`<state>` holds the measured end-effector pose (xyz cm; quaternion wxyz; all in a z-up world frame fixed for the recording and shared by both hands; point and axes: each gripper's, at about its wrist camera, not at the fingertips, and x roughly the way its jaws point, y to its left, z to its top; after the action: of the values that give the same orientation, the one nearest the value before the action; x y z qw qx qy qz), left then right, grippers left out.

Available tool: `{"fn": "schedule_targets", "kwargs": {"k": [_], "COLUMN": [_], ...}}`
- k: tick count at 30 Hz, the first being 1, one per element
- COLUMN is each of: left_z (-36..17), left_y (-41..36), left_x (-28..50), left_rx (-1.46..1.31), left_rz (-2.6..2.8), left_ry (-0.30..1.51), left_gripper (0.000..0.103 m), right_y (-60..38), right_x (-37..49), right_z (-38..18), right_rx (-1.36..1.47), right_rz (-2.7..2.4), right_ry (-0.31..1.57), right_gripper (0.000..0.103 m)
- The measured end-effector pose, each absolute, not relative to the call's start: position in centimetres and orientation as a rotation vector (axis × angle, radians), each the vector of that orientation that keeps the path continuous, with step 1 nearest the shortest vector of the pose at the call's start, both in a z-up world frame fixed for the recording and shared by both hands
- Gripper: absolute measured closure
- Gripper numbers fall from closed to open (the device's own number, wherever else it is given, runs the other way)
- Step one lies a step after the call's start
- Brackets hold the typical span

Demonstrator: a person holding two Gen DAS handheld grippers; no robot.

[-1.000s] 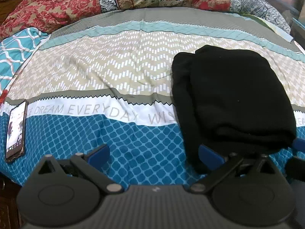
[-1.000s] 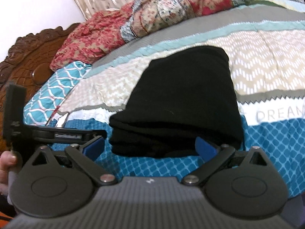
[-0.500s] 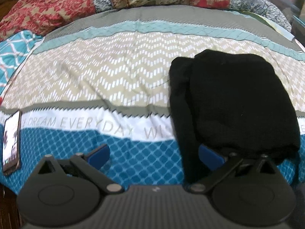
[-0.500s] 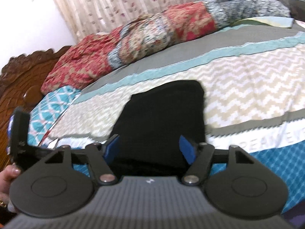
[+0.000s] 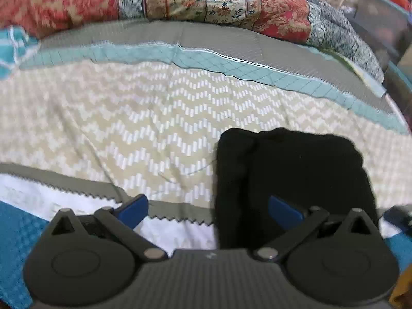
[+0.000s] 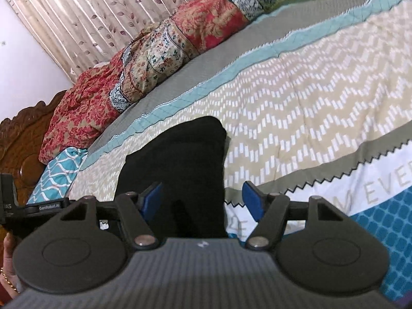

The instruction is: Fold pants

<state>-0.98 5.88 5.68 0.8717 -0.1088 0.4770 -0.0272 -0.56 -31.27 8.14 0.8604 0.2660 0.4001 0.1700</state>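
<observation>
The black pants (image 5: 291,177) lie folded into a compact stack on the patterned bedspread (image 5: 144,128). In the left wrist view they sit at the right, behind my right blue fingertip. My left gripper (image 5: 208,209) is open and empty, held above the near edge of the pants. In the right wrist view the pants (image 6: 177,159) lie straight ahead. My right gripper (image 6: 203,200) is open and empty, its jaws standing apart over the near end of the stack. The other gripper's black body (image 6: 33,206) shows at the left edge.
A rolled red floral quilt (image 5: 206,2) lies along the far side of the bed. A teal patterned pillow (image 6: 59,175) and a carved wooden headboard (image 6: 18,141) are at the left in the right wrist view. A curtain (image 6: 90,13) hangs behind.
Both grippers have lifted and pulled back from the folded pants, so the stack sits lower and smaller in both views. The phone has left the left wrist view. The right jaws narrowed.
</observation>
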Motion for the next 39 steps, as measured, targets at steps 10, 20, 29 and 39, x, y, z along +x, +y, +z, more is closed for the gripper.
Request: {"fn": "schedule_targets", "kwargs": {"k": [10, 20, 29, 39], "left_z": [0.1, 2.4, 11.0, 9.7], "left_y": [5.9, 3.6, 2.1, 1.1], "left_x": [-0.5, -0.2, 4.5, 19.4], "left_rx": [-0.405, -0.401, -0.262, -0.227], "left_rz": [-0.184, -0.241, -0.345, -0.257], "left_ry": [1.117, 1.052, 0.759, 0.724], "left_gripper": [0.0, 0.05, 0.062, 0.062], "right_y": [-30.9, -28.0, -26.1, -25.5], "right_x": [1.7, 3.6, 7.1, 21.4], "right_z": [5.1, 6.1, 13.7, 10.6], "right_rx": [0.629, 0.649, 0.5, 0.503], "right_rz": [0.43, 0.538, 0.651, 0.569], "right_ry": [0.918, 0.942, 0.674, 0.6], "right_gripper": [0.016, 0.046, 0.053, 0.053]}}
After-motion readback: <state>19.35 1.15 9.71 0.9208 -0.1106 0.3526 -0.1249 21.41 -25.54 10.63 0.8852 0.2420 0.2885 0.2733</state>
